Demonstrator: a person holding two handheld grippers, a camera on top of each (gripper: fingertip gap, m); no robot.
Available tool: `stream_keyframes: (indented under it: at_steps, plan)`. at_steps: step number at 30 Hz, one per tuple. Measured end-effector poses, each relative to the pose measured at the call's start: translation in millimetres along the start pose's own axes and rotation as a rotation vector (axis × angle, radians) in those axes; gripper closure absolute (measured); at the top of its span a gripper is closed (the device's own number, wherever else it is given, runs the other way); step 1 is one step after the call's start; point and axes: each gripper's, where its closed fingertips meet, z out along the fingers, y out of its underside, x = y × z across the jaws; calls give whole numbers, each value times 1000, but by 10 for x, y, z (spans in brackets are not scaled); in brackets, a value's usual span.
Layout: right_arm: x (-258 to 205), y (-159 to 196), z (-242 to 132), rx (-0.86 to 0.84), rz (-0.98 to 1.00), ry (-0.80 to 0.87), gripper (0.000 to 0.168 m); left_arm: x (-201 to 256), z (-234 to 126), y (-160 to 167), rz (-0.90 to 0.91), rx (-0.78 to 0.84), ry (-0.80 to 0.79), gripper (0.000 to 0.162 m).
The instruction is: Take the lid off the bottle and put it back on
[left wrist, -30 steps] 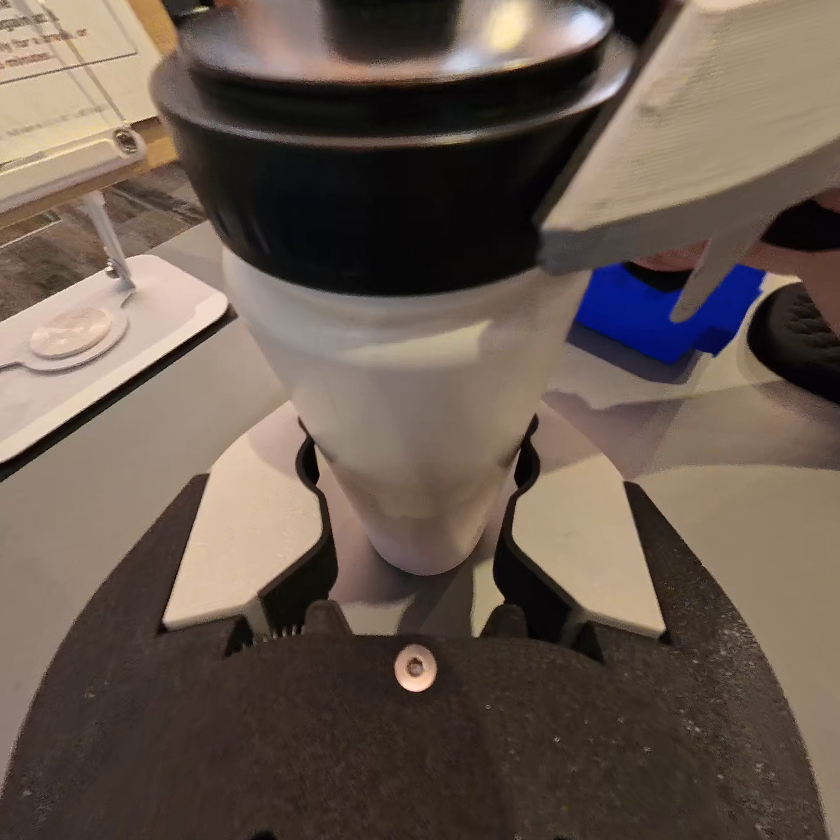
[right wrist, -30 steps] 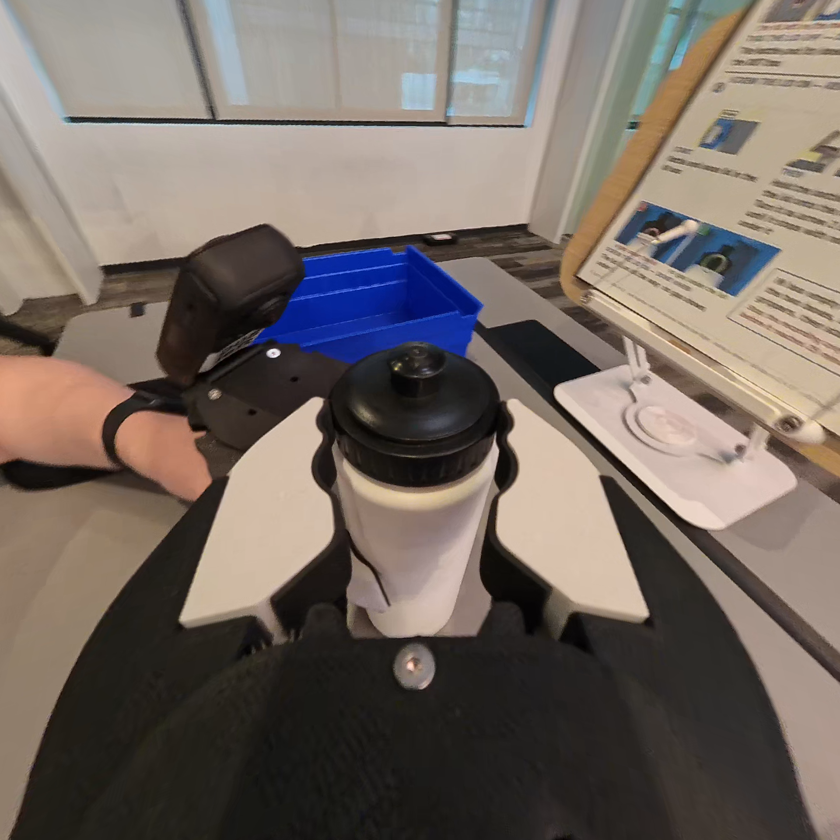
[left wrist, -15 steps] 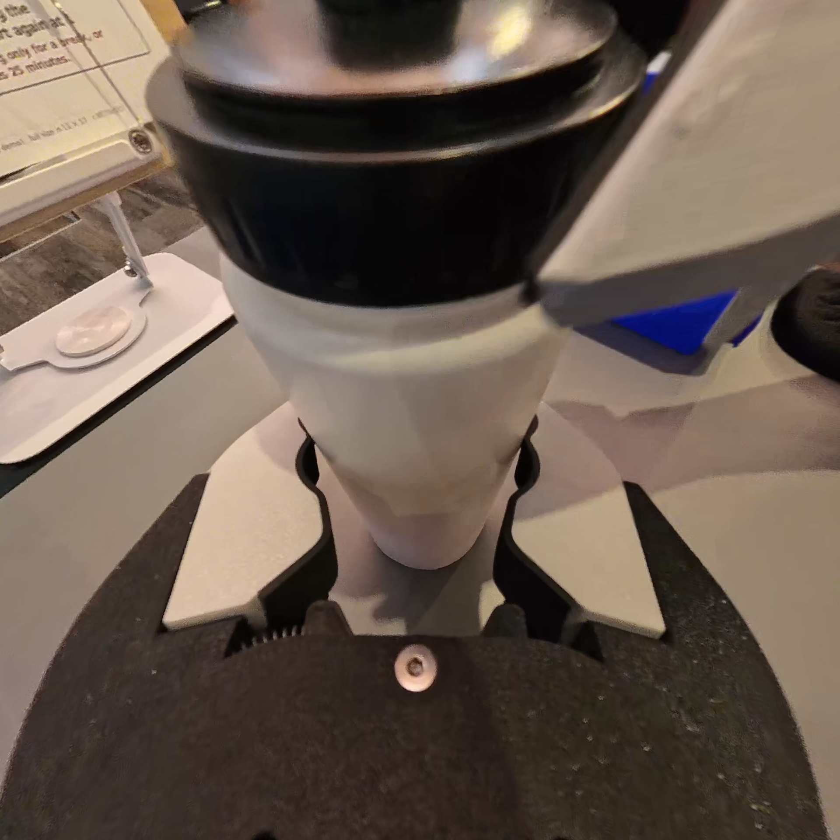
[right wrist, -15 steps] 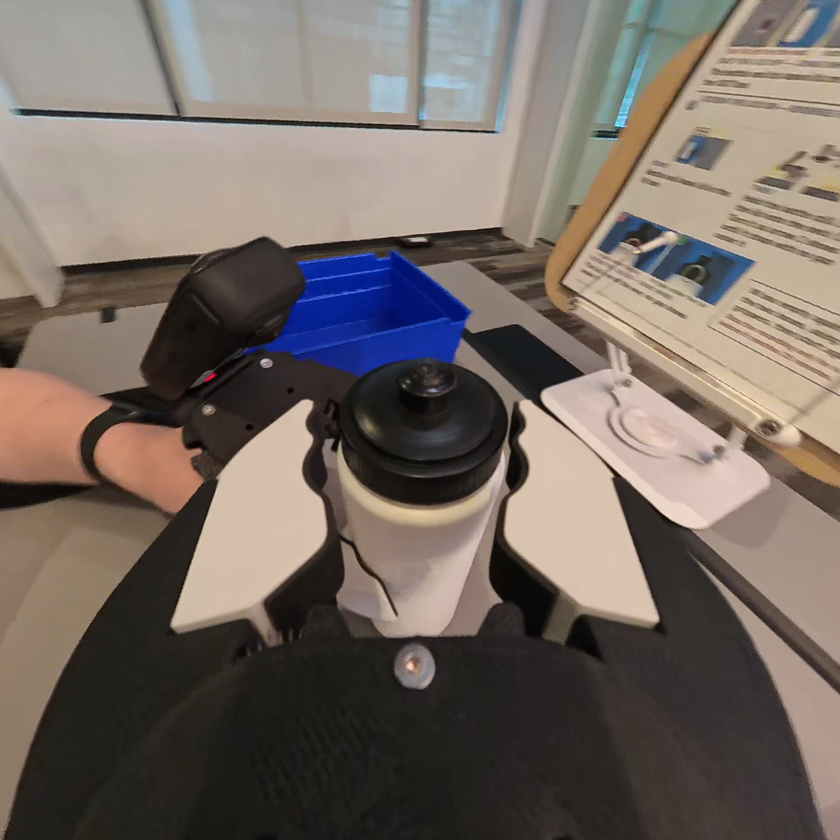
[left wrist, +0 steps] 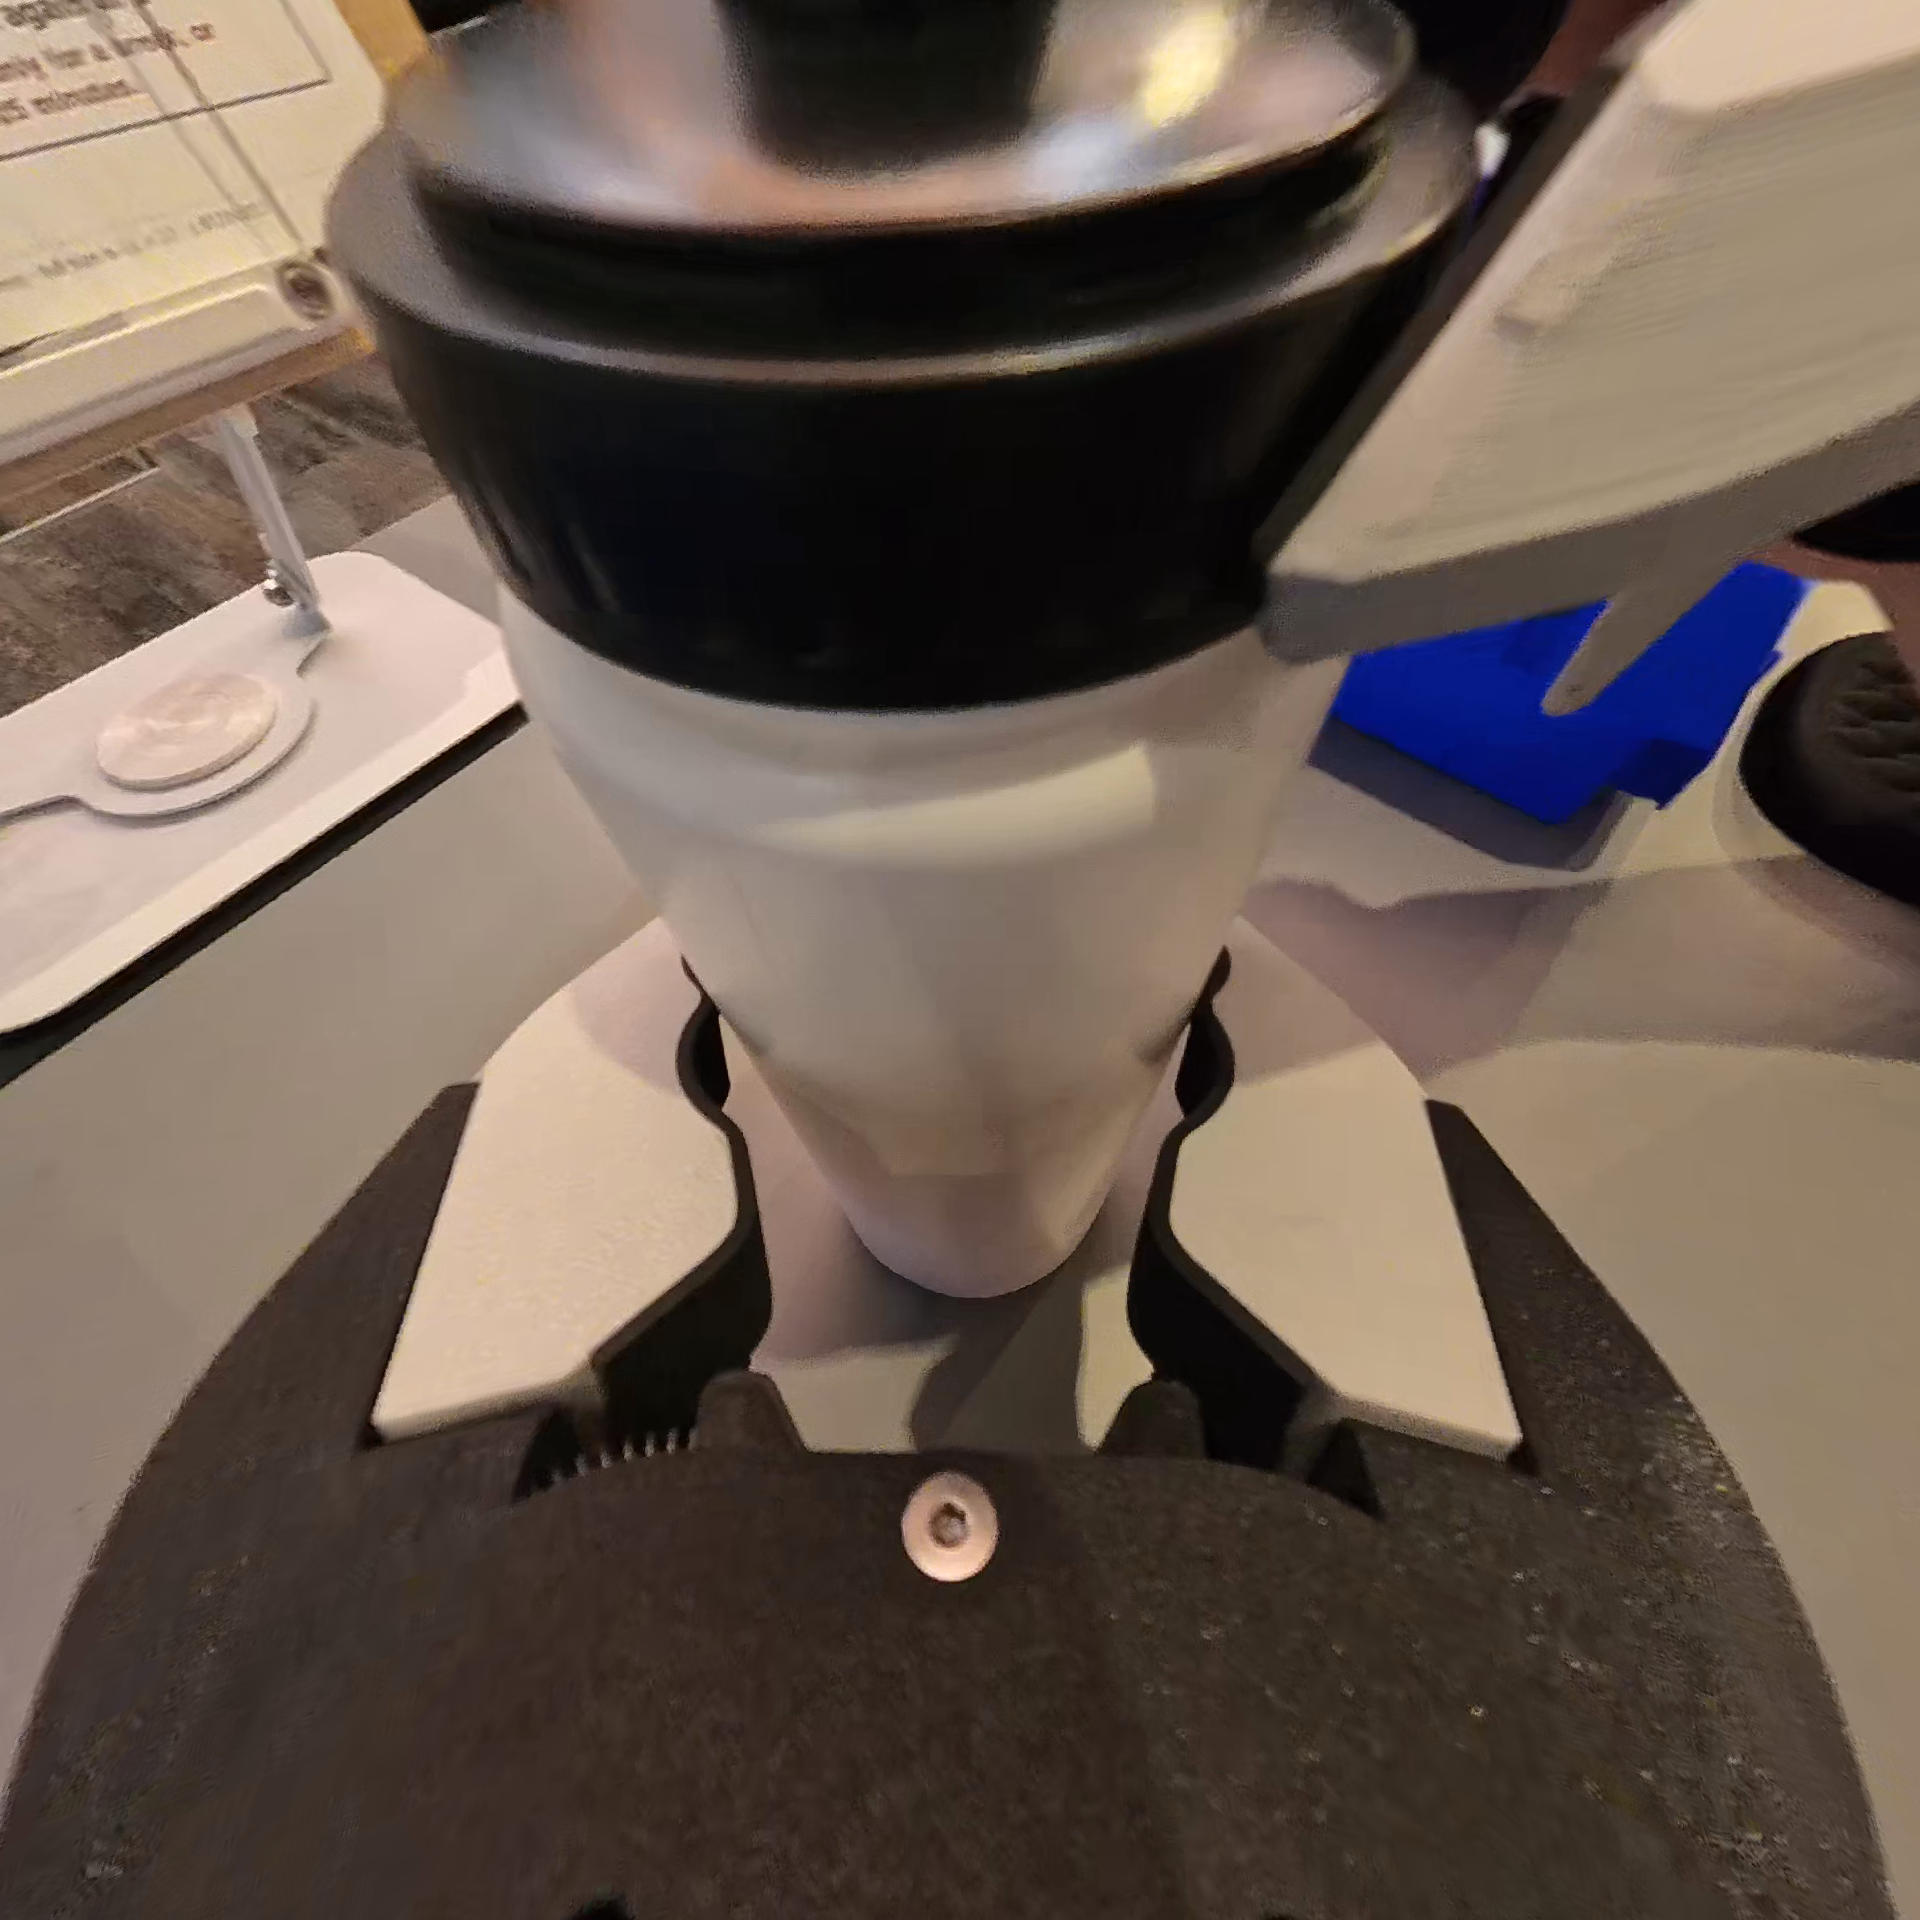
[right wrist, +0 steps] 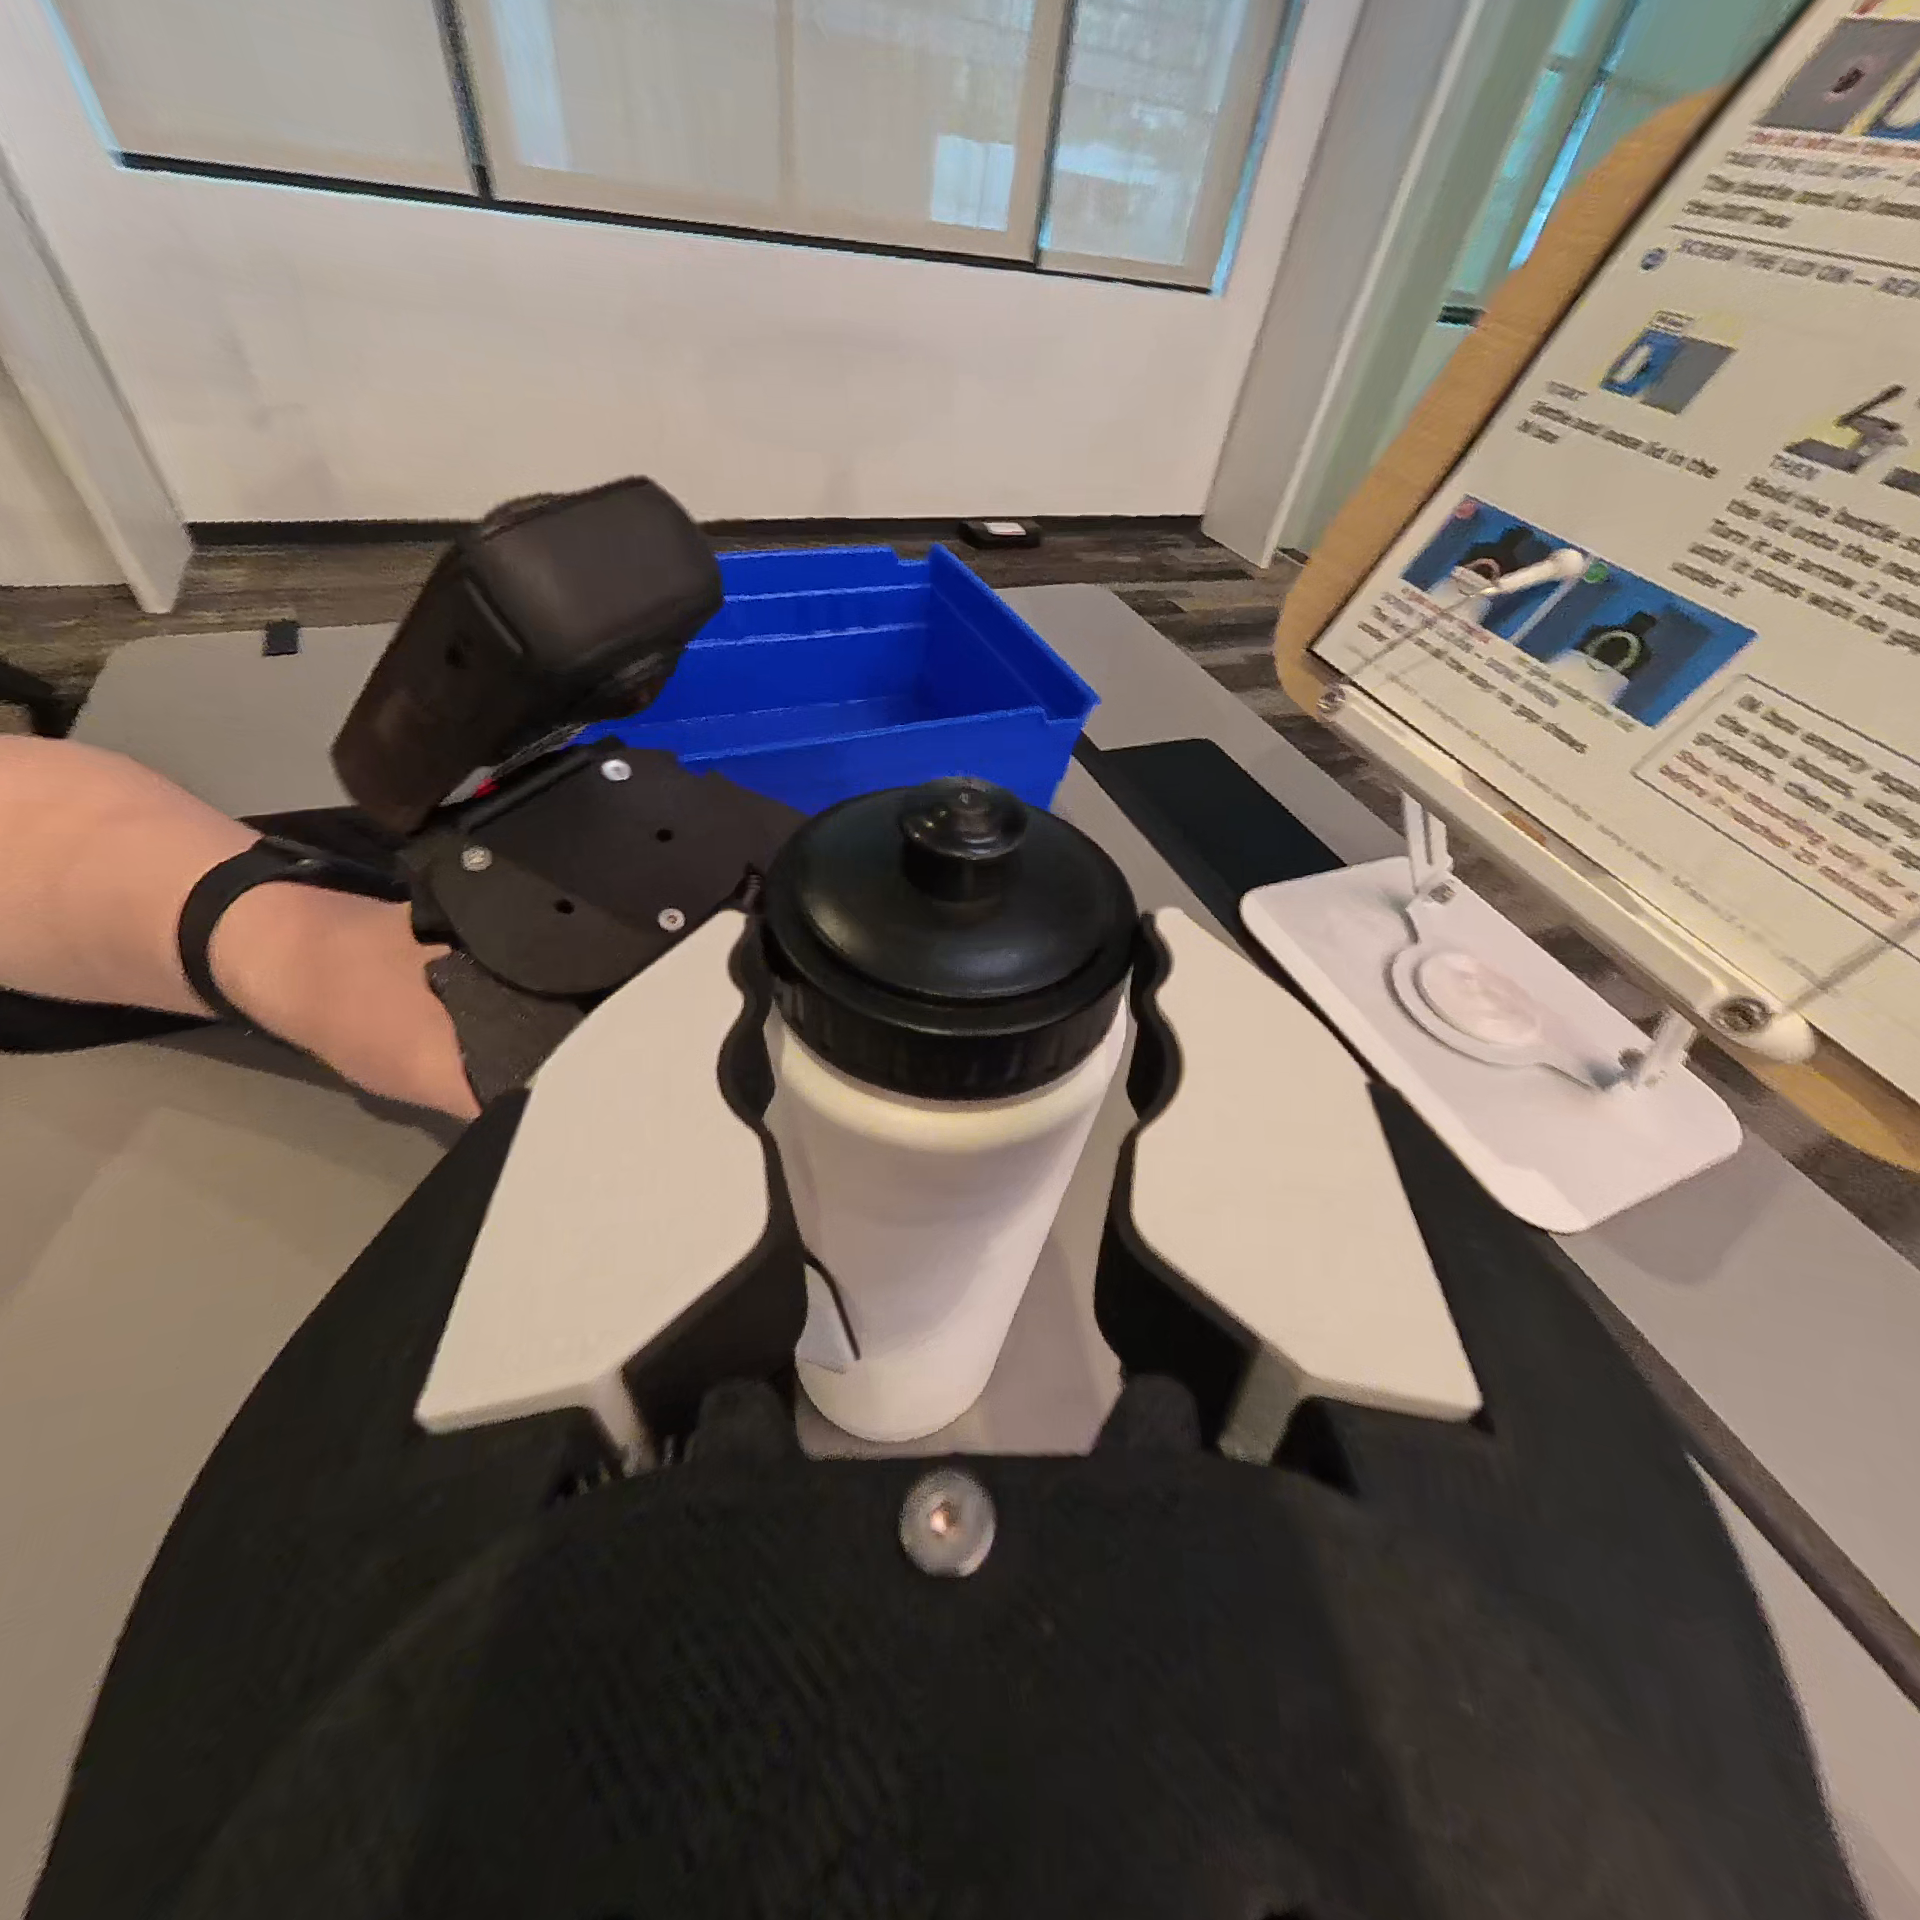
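My left gripper [left wrist: 956,1049] squeezes smooth white bottle [left wrist: 935,935] low down — it stands on grey table [left wrist: 260,1091]. My right gripper [right wrist: 951,997] hugs round ridged black lid [right wrist: 945,966] — screwed on top.

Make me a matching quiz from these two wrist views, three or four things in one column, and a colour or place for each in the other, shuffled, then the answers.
Column one:
1. lid
2. bottle
3. bin
4. document stand base

Column two:
A. blue, on the table behind the bottle
B. white, gripped low by the left tool
C. black, between the right tool fingers
D. white, flat on the table at right

Pairs: 1-C, 2-B, 3-A, 4-D
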Motion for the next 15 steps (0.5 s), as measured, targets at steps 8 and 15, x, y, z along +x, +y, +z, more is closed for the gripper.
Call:
stream_keyframes:
  at_steps: [8, 15]
  plan:
    - [40, -15, 54, -6, 48, 347, 99, -103, -2, 10, -28, -15, -89, 76]
    - [-61, -48, 32, 7, 19, 6, 87, -39, -7, 7, 17, 2, 6, 76]
